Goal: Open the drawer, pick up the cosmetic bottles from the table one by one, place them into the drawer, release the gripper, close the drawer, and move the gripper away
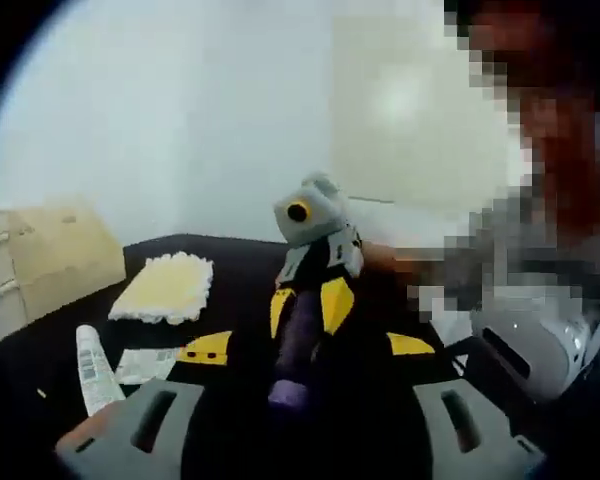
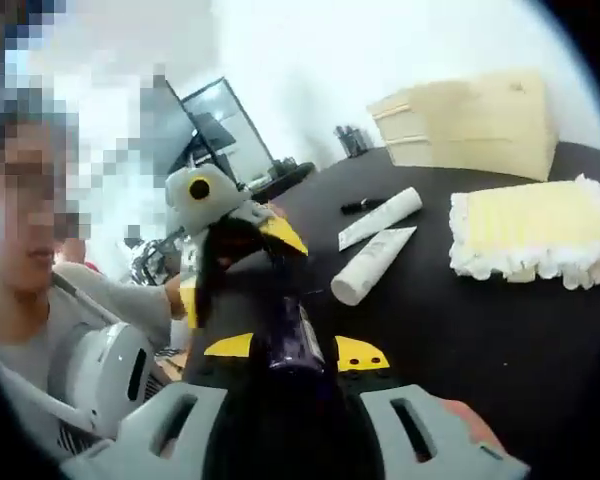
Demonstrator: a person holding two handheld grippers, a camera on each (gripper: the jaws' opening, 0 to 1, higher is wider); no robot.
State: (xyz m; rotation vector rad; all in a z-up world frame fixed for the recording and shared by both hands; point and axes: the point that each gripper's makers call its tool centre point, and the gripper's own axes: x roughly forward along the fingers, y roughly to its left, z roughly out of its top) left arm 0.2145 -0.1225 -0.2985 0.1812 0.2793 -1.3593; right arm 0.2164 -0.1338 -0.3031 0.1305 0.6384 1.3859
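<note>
Between both grippers' fingers, pinched from either end, is a dark purple bottle (image 2: 288, 340), seemingly held above the black counter (image 2: 450, 330). Beyond lie two white tubes (image 2: 372, 264) and a yellow cloth (image 2: 536, 236) with open counter around them; farthest, a wooden drawer box (image 2: 475, 122), apparently closed.

Both views are soft and blurry, and straight lines bend near the round edges. The white wall (image 1: 180, 120) behind is very bright and washed out, while the black surface (image 2: 500, 340) looks dark and hides its shadows. The near purple bottle (image 1: 295, 350) is fuzzy and out of focus.
</note>
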